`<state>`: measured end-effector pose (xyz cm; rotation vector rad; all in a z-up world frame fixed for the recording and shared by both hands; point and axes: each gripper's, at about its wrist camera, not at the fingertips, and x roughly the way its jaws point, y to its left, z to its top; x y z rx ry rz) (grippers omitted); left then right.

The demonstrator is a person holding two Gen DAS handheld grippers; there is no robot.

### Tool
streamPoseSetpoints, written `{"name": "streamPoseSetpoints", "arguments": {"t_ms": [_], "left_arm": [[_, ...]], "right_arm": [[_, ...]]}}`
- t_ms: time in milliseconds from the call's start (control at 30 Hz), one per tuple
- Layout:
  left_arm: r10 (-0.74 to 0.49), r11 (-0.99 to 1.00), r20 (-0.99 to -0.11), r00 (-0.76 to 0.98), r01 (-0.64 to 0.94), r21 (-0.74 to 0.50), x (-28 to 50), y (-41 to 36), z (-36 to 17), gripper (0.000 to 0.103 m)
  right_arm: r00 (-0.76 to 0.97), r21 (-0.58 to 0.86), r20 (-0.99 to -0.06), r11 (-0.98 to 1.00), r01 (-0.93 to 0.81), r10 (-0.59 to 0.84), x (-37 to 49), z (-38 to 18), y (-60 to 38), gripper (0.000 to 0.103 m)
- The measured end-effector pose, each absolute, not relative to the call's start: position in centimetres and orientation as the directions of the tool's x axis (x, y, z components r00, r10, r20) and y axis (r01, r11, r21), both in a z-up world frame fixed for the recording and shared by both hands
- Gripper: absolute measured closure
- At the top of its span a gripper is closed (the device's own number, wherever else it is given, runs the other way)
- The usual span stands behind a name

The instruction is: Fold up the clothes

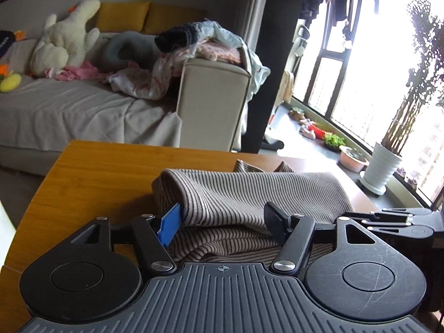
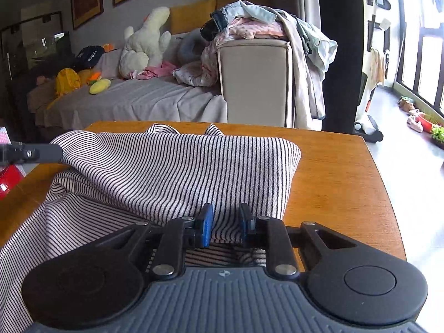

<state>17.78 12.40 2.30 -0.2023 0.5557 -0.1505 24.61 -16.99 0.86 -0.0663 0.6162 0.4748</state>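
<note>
A black-and-white striped garment (image 1: 244,194) lies partly folded on the wooden table (image 1: 91,172), its upper layer doubled over the lower one. My left gripper (image 1: 224,222) is open, its fingers wide apart at the near edge of the fold, the blue pad (image 1: 169,227) touching the cloth. In the right wrist view the same garment (image 2: 172,172) fills the table (image 2: 338,183). My right gripper (image 2: 226,224) has a narrow gap between its blue pads, with the folded edge of the cloth in that gap. The left gripper's fingers (image 2: 41,149) show at the garment's left edge.
Beyond the table stands a sofa (image 2: 133,102) with plush toys and a pile of loose clothes (image 2: 258,25) on its armrest. A red object (image 2: 8,180) sits at the table's left edge. Potted plants (image 1: 385,163) and windows are to the right.
</note>
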Motion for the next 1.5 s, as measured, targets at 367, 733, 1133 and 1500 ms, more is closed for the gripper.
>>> {"name": "streamPoseSetpoints", "arguments": {"t_ms": [367, 733, 1133, 1500], "left_arm": [[-0.123, 0.99, -0.512, 0.85, 0.067, -0.127, 19.9, 11.4, 1.8, 0.061], [0.058, 0.998, -0.532, 0.845, -0.05, 0.03, 21.6, 13.2, -0.1, 0.06], [-0.223, 0.959, -0.443, 0.868, 0.115, -0.258, 19.3, 11.4, 2.5, 0.048], [-0.266, 0.948, -0.49, 0.83, 0.133, -0.29, 20.1, 11.1, -2.0, 0.035]], "right_arm": [[0.722, 0.098, -0.548, 0.889, -0.447, 0.423, 24.4, 1.1, -17.2, 0.077], [0.723, 0.092, -0.549, 0.89, -0.447, 0.42, 24.4, 1.1, -17.1, 0.07], [0.72, 0.041, -0.564, 0.885, -0.464, 0.404, 24.3, 1.1, -16.2, 0.06], [0.739, 0.042, -0.539, 0.889, -0.457, 0.405, 26.3, 5.2, -14.6, 0.044]]}}
